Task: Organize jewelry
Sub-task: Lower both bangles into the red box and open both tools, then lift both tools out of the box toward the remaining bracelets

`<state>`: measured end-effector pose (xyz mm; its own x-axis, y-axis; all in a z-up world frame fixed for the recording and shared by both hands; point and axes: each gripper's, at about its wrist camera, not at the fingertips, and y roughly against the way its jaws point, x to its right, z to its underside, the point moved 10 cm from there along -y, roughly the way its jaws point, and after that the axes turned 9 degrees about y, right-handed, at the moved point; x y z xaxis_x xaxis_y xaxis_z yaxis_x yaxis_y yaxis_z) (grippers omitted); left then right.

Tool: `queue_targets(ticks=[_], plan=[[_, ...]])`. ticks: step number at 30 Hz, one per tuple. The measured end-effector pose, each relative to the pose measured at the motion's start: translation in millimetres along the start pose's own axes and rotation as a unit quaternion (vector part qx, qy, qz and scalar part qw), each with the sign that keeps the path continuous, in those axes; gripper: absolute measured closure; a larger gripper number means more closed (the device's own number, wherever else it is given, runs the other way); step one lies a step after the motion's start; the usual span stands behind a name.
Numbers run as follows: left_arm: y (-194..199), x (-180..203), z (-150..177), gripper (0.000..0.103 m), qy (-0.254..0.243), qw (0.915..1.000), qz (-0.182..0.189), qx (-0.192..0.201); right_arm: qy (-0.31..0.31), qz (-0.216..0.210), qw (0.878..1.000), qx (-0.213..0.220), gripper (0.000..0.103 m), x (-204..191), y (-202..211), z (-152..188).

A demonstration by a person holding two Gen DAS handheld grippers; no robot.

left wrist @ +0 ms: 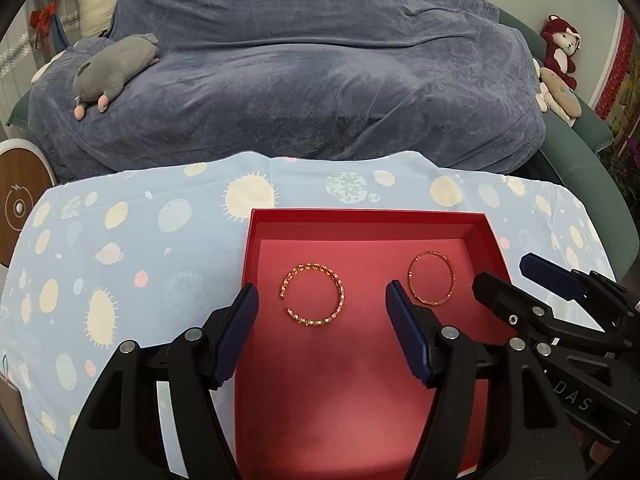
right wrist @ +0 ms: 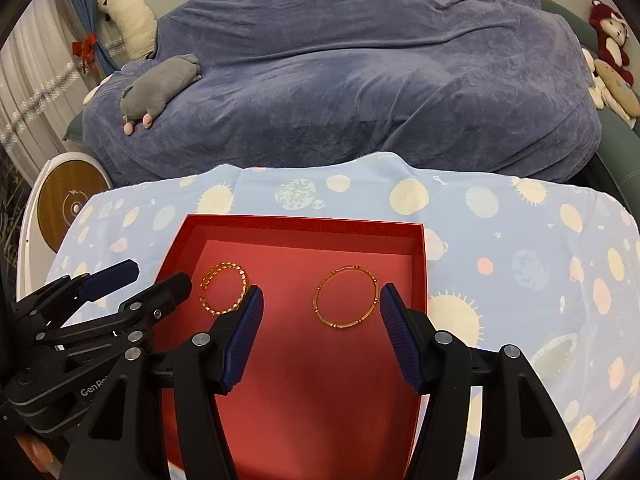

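Jewelry: two gold-coloured bangles lie flat on the floor of a shallow red box (left wrist: 256, 240), well apart from each other. The beaded open bangle (left wrist: 313, 294) sits toward the box's left half, its gap facing left; the thin plain bangle (left wrist: 432, 277) sits toward the right half, nearer the right wall. The box rests on a counter draped in a pale blue cloth with planets and suns (left wrist: 120, 240). Left gripper (left wrist: 320, 308) hangs above the beaded bangle, jaws spread wide, nothing between the pads, no contact with the ring below. Right gripper (right wrist: 320, 312) hangs above the plain bangle, which shows in that camera (right wrist: 346, 297) framed between the two blue ribbed pads; jaws likewise spread, gripping nothing. Both tools point steeply down into the box, side by side, close to each other. Beyond the counter, a large mound under a blue-grey blanket (left wrist: 320, 60); a grey plush animal (left wrist: 114, 66) lies on its left slope. A red plush toy (left wrist: 562, 46) sits at far right. A round wooden-topped device (right wrist: 70, 204) stands left of the counter.
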<state>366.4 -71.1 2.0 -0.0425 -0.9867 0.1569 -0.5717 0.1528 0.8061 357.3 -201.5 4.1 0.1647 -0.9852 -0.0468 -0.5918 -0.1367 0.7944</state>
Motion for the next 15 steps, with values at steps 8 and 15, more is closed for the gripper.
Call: queue_targets(ticks=[8, 15], plan=[[71, 2, 41, 0.040, -0.012, 0.9997, 0.014, 0.017, 0.015, 0.004, 1.000, 0.020, 0.044, -28, 74, 50], [114, 3, 110, 0.040, -0.028, 0.9993, 0.024, 0.010, 0.010, 0.005, 1.000, 0.010, 0.044, -46, 116, 122]])
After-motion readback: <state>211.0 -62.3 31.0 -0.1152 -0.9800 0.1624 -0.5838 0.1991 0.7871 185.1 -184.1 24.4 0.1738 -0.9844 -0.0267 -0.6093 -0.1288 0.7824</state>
